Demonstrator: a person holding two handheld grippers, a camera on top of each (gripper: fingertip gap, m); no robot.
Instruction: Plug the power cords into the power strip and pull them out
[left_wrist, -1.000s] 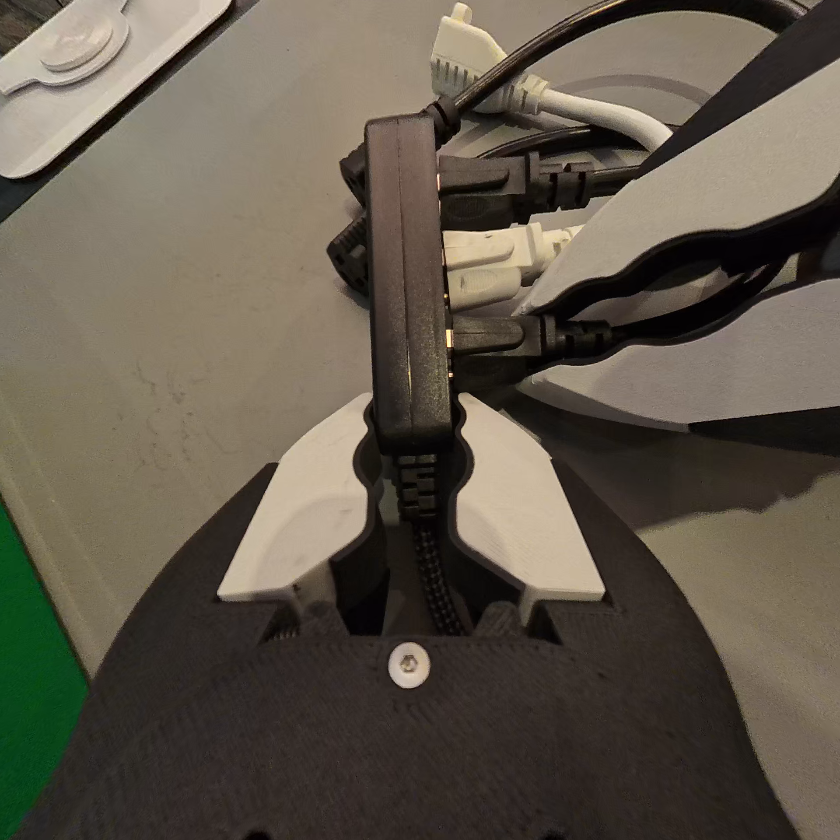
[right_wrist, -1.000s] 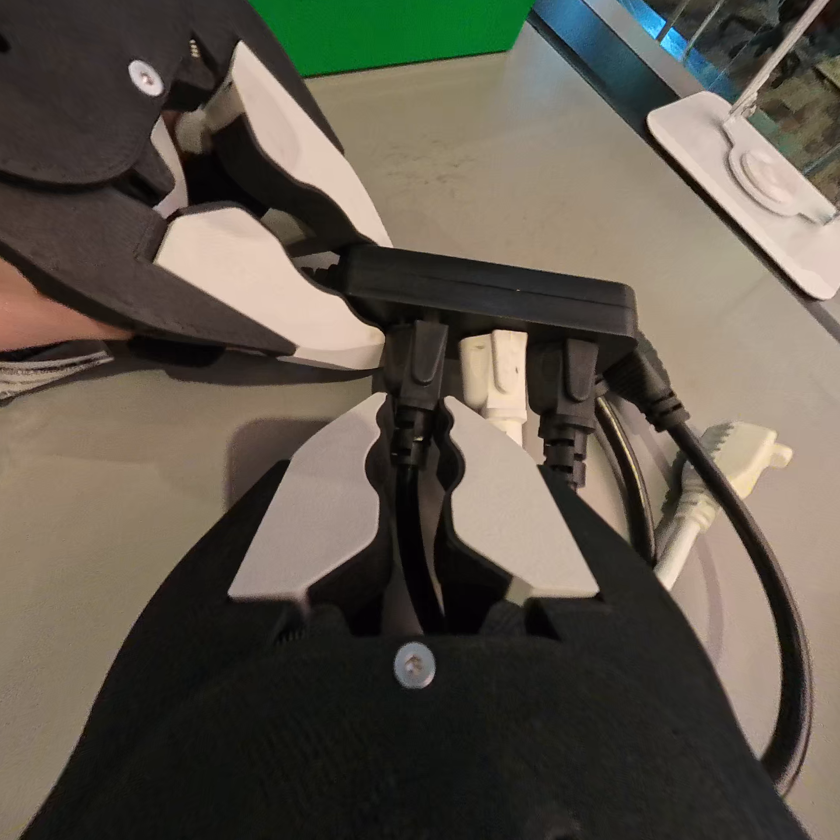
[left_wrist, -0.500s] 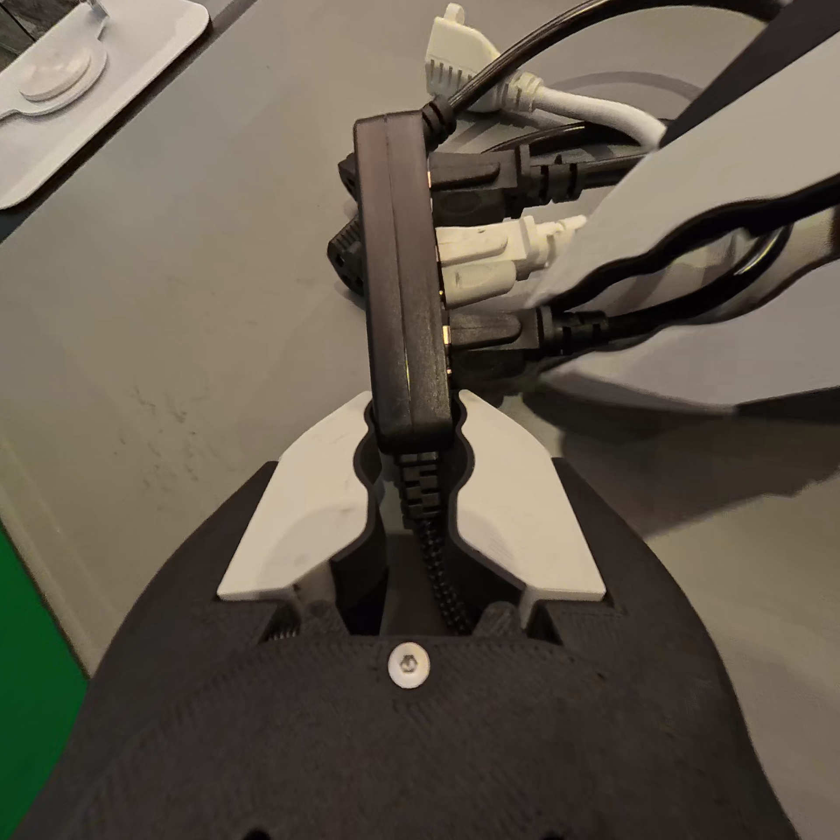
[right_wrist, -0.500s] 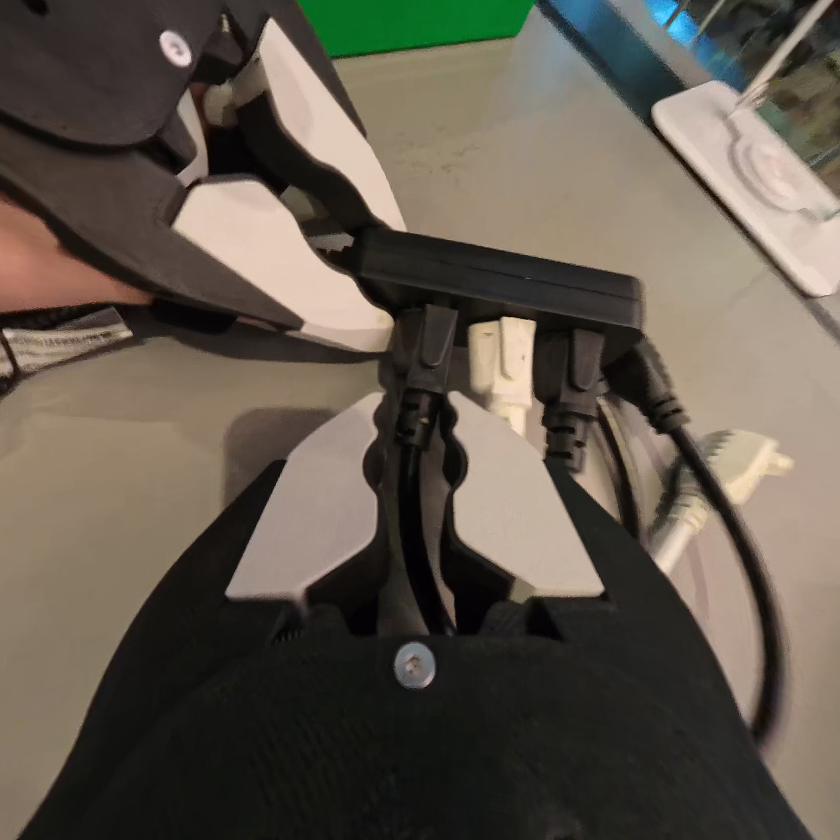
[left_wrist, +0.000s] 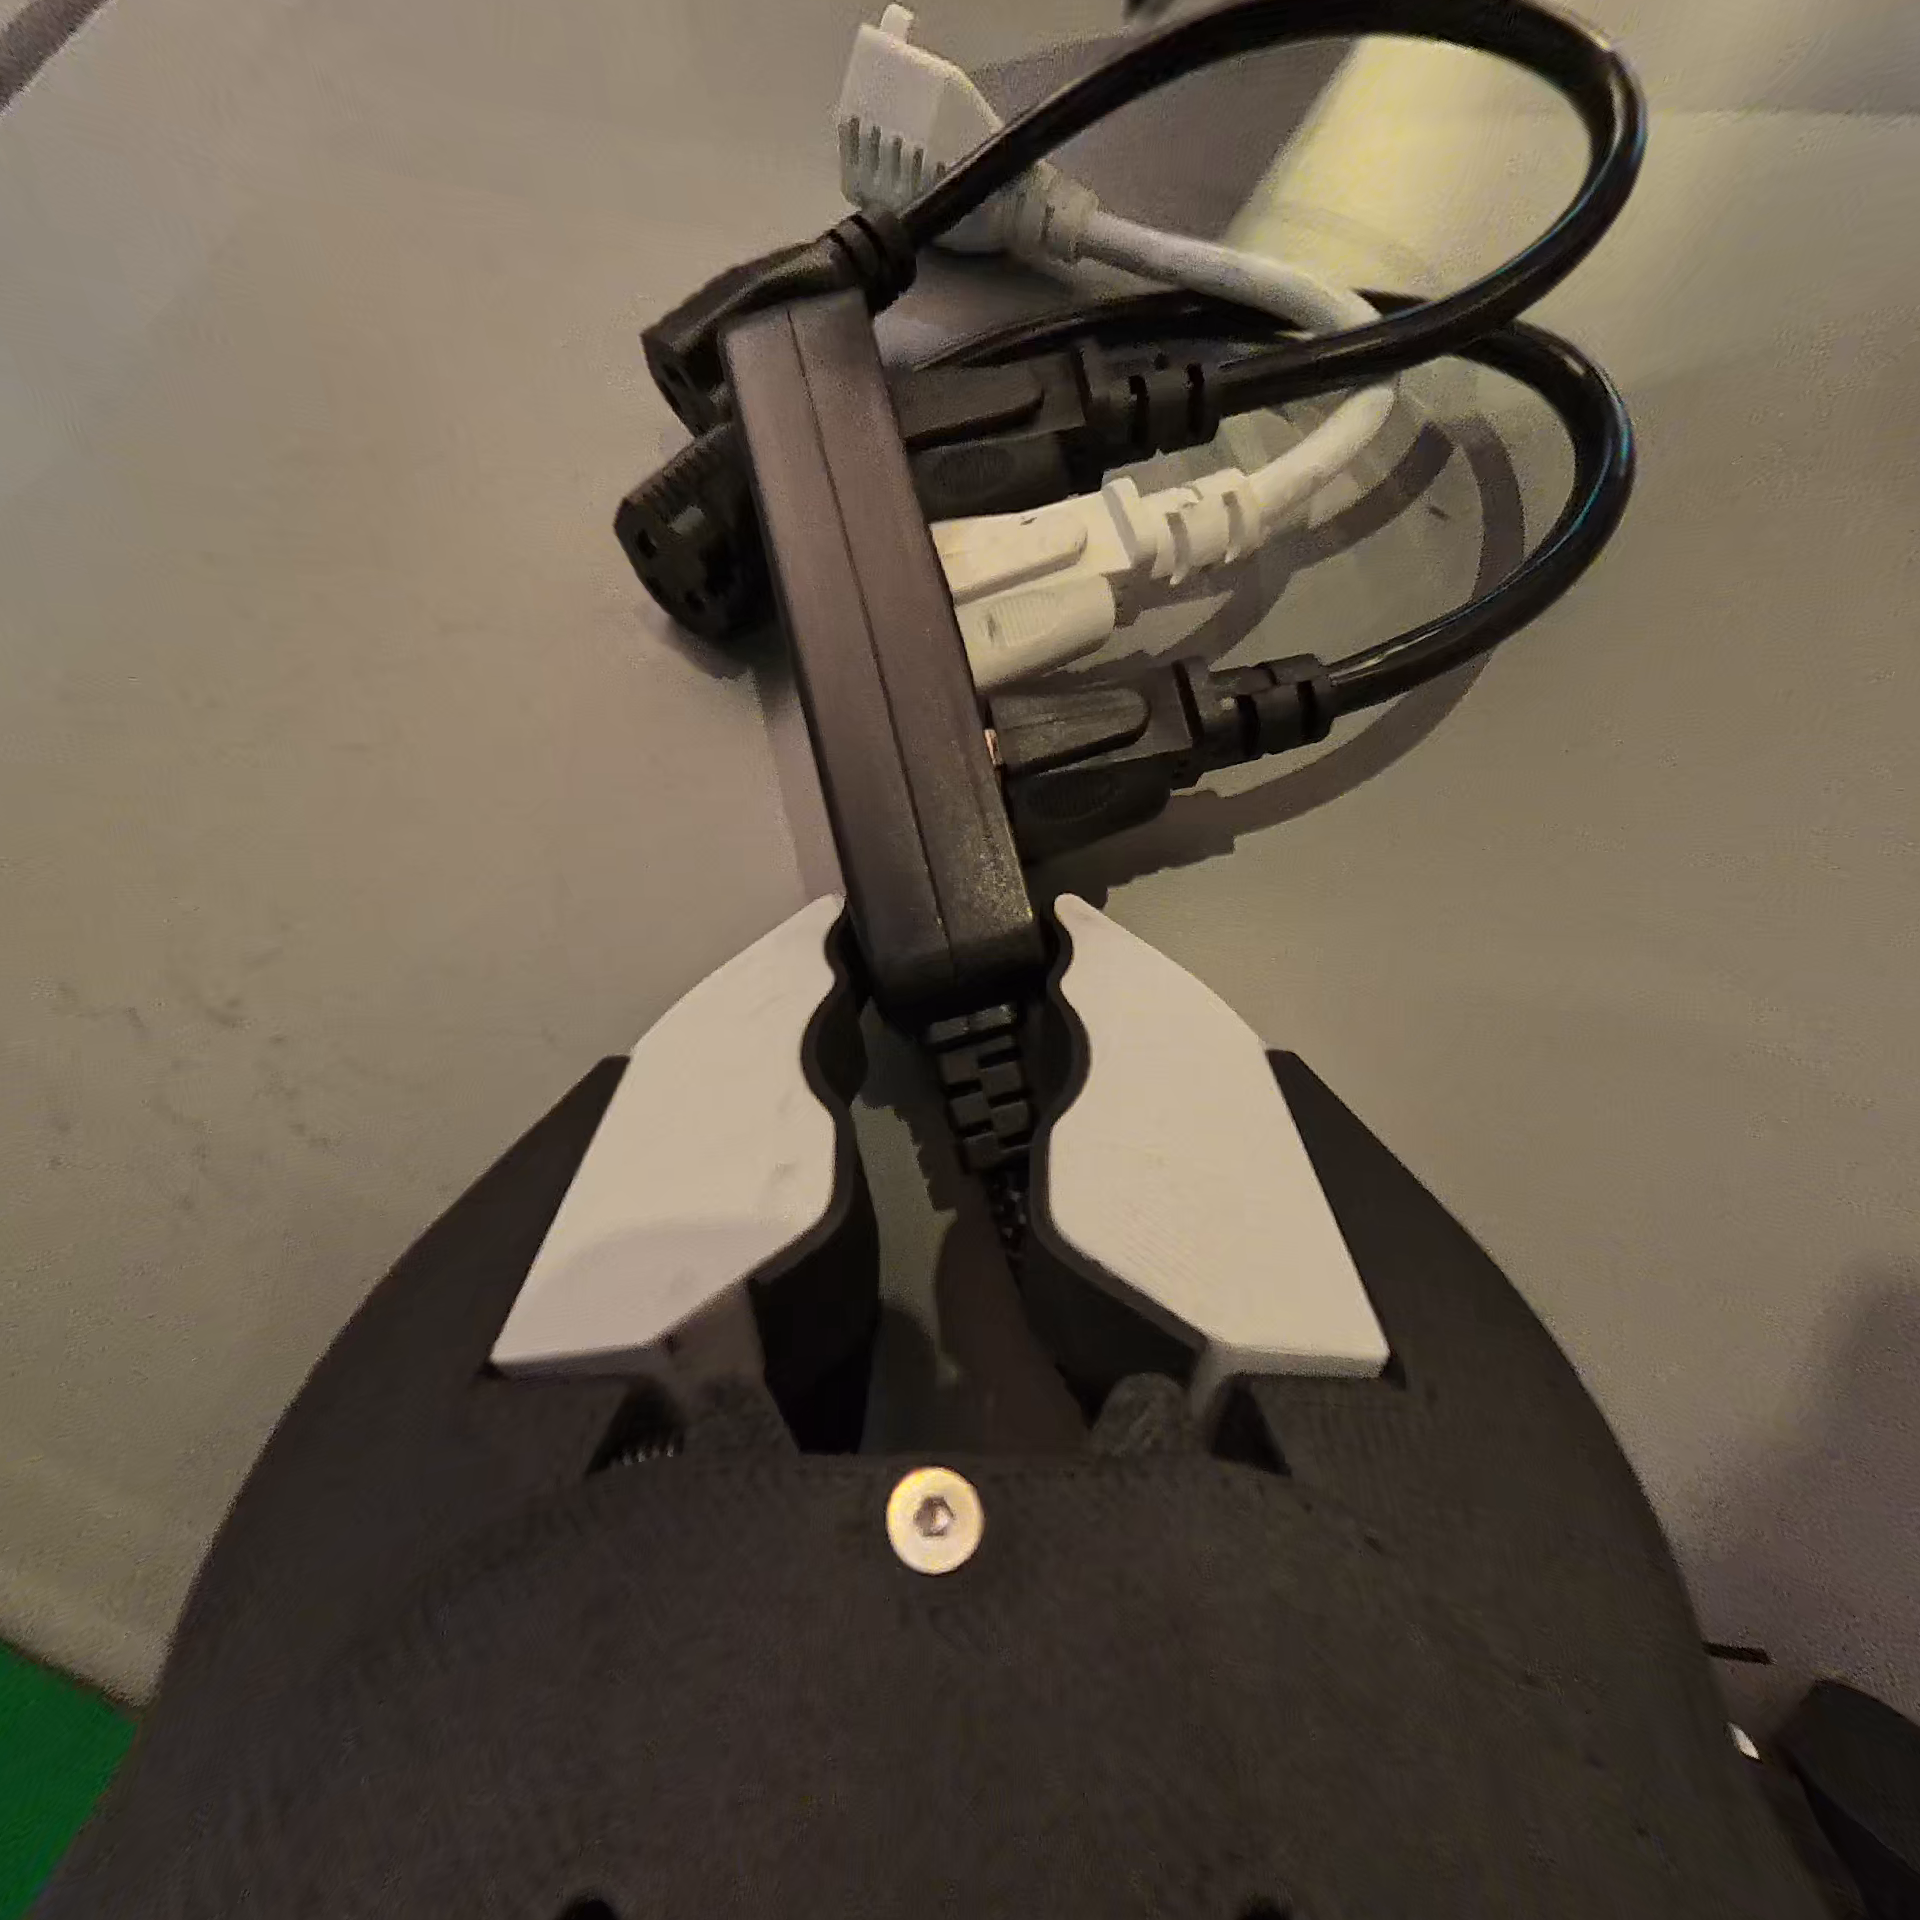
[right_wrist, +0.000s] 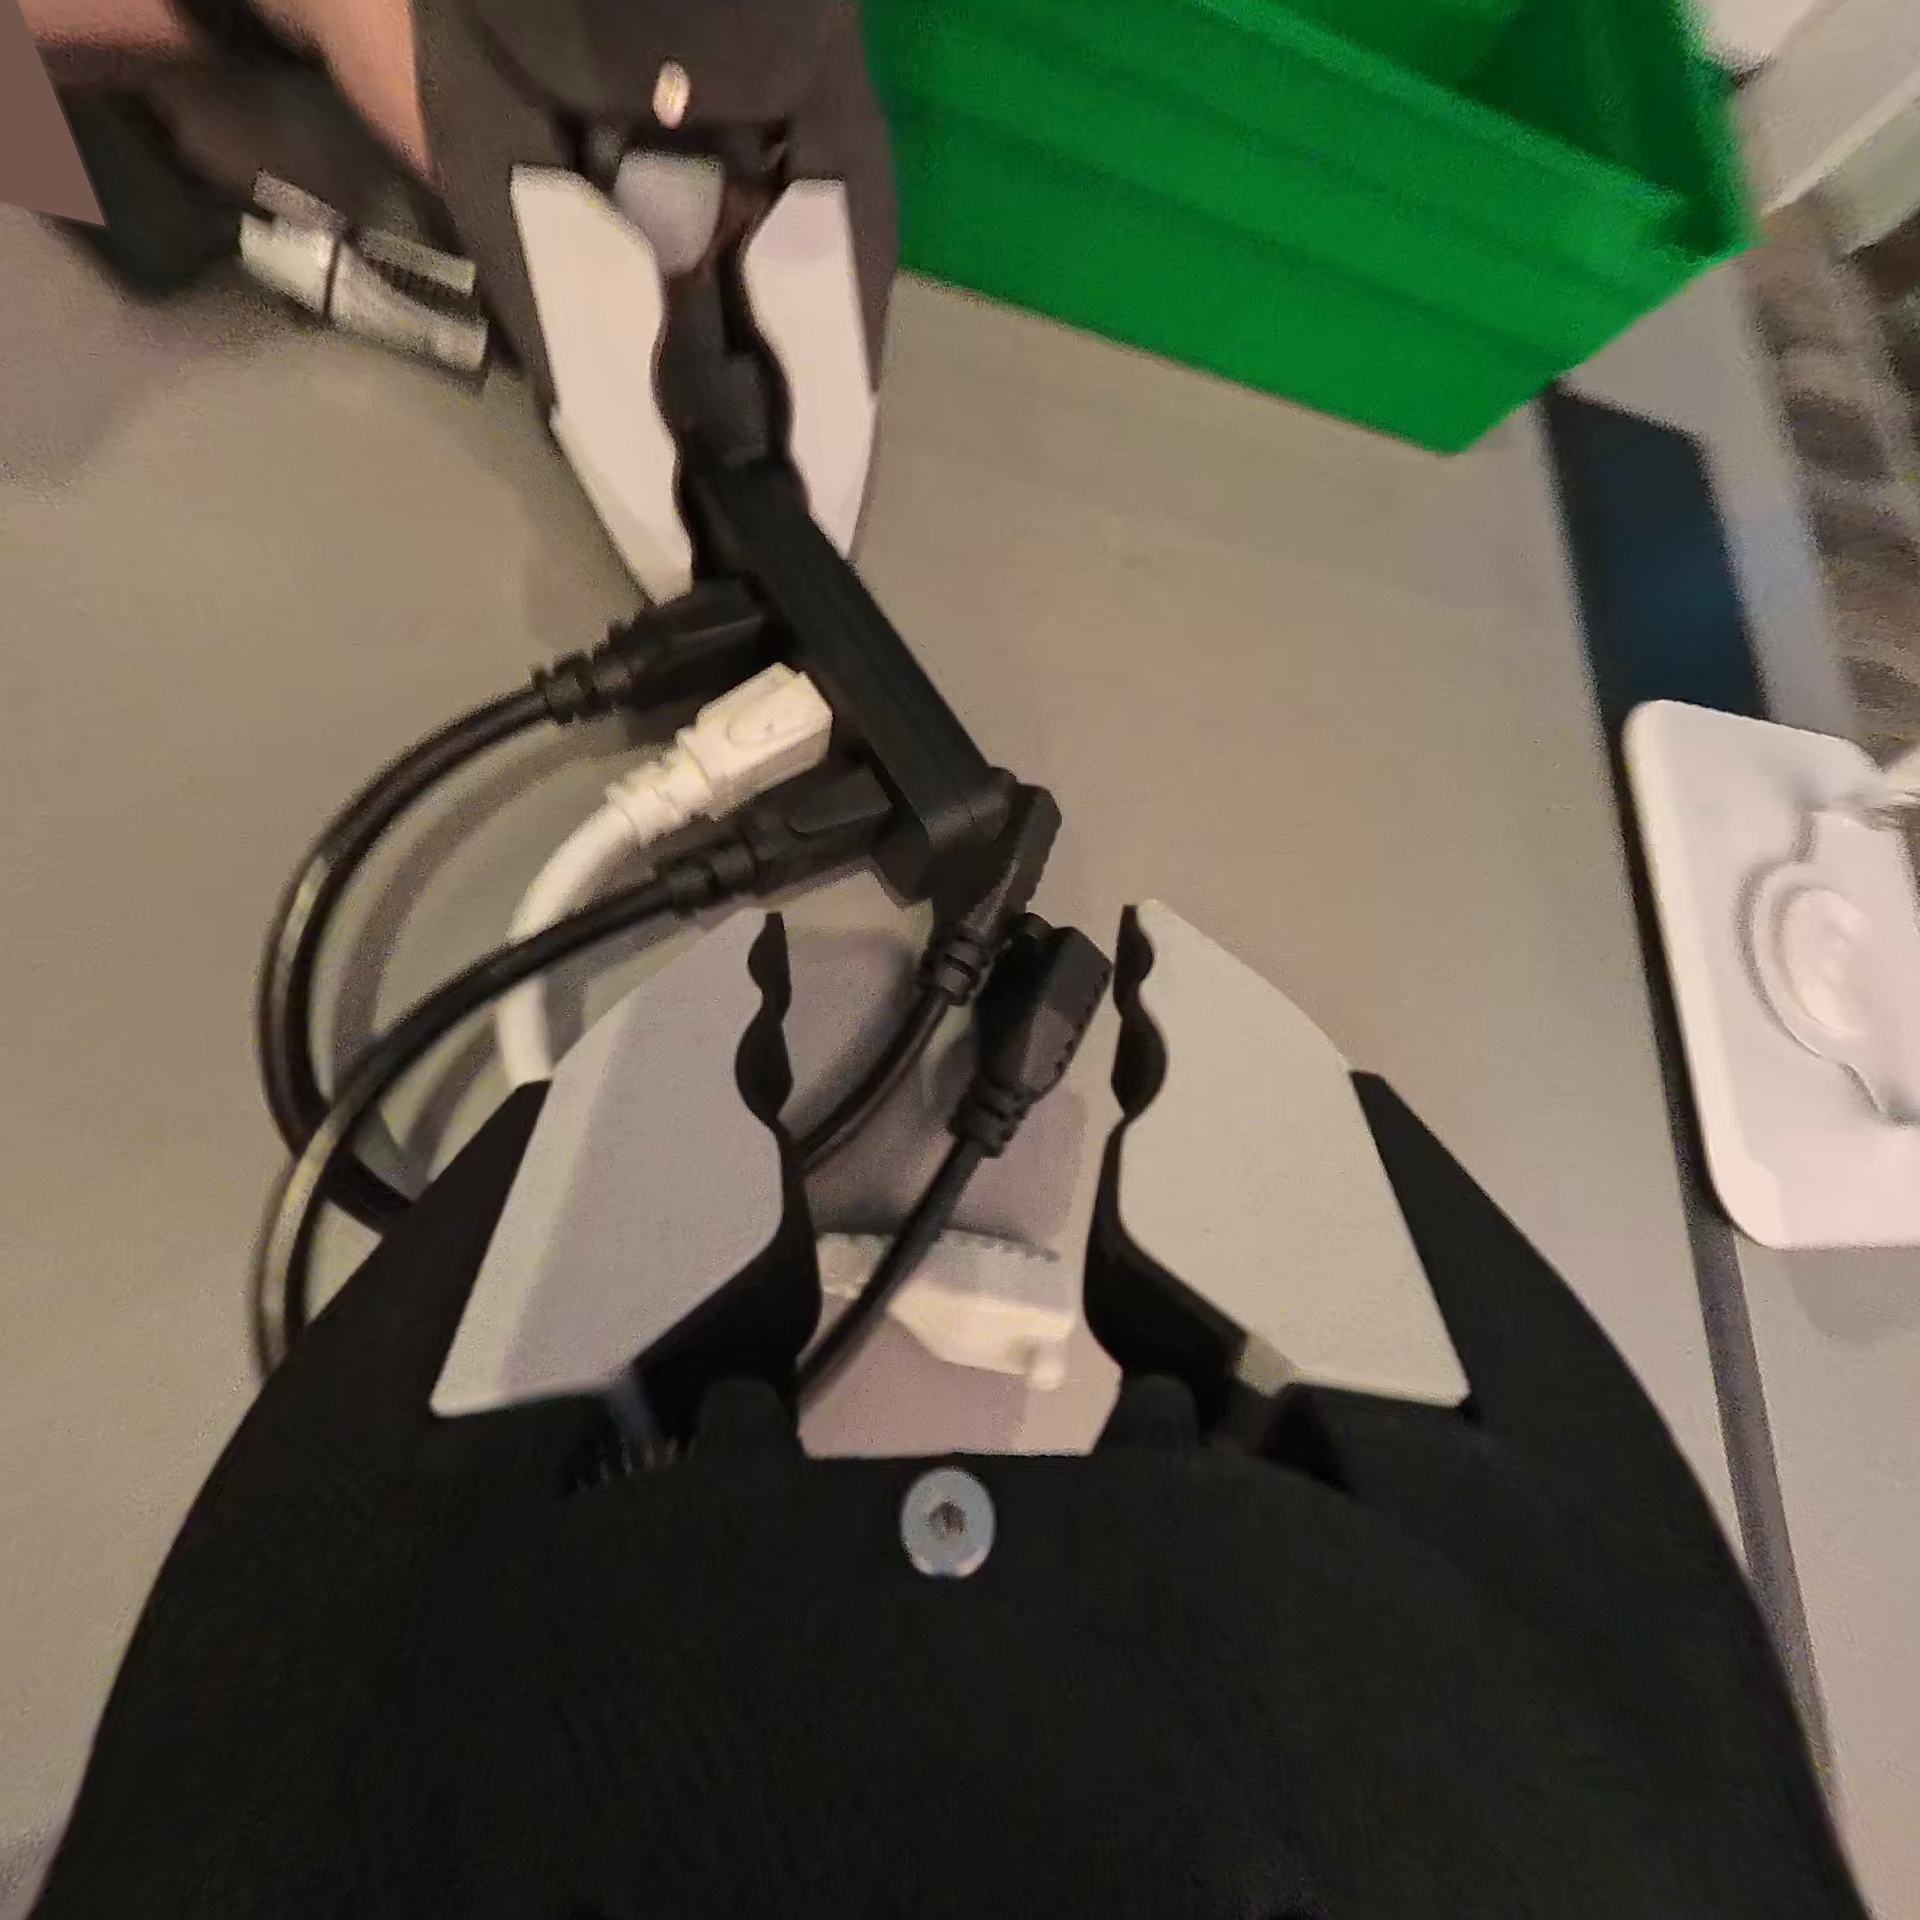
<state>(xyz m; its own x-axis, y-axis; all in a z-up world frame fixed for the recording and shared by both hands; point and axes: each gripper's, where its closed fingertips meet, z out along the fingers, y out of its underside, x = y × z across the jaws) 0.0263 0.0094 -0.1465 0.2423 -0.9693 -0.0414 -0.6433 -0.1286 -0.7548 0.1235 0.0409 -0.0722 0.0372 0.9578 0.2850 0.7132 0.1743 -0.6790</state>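
The left claw (left_wrist: 945, 925) clamps the near end of the black power strip (left_wrist: 878, 644), lifted over the grey table (left_wrist: 312, 520) — long axis toward 12 o'clock, plugs at 3. The right claw (right_wrist: 951, 930) gapes wide, empty — nearest plug (right_wrist: 831, 816) at 11 o'clock.

matte black slim plastic power strip (left_wrist: 883, 665) | glossy black rubber cords (left_wrist: 1455, 343) | white moulded plug (left_wrist: 1039, 561) | plain grey tabletop (left_wrist: 312, 520) | bright green plastic bin (right_wrist: 1299, 208) | white flat plastic base plate (right_wrist: 1787, 966)
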